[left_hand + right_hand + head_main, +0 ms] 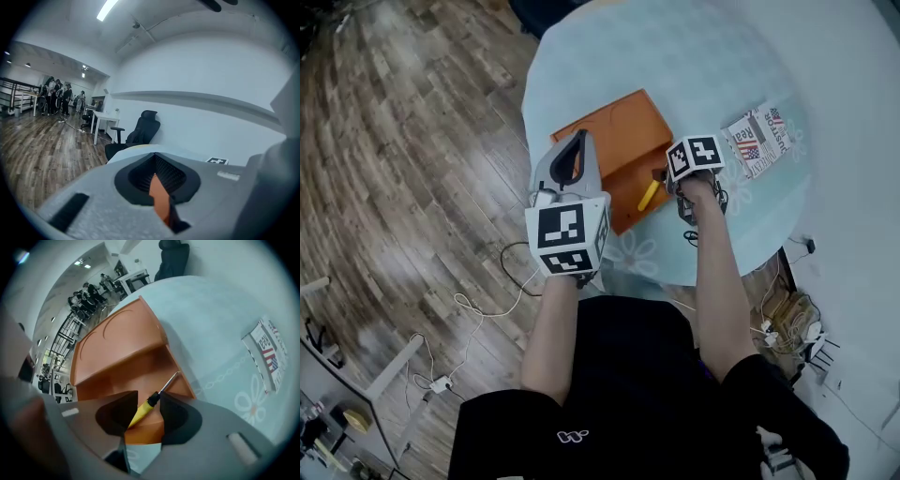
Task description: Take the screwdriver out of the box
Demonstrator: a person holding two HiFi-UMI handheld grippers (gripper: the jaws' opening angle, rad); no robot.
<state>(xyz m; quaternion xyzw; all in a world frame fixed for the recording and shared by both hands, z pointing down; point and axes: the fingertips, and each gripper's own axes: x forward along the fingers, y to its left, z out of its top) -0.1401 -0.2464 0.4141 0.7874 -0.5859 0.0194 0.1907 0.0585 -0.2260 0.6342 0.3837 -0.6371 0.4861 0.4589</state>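
An orange box lies open on the round pale blue table, its lid folded back. A screwdriver with a yellow handle lies in the near right corner of the box. My right gripper points steeply down over that corner. In the right gripper view its open jaws straddle the yellow handle of the screwdriver, pads apart from it, with the box behind. My left gripper hovers at the box's left edge, its jaw tips together and nothing held. In the left gripper view the left gripper looks out level across the room.
A folded paper with a flag print lies on the table right of the box. The table's near edge runs just below both grippers. Cables trail on the wooden floor at the left. A black office chair stands beyond the table.
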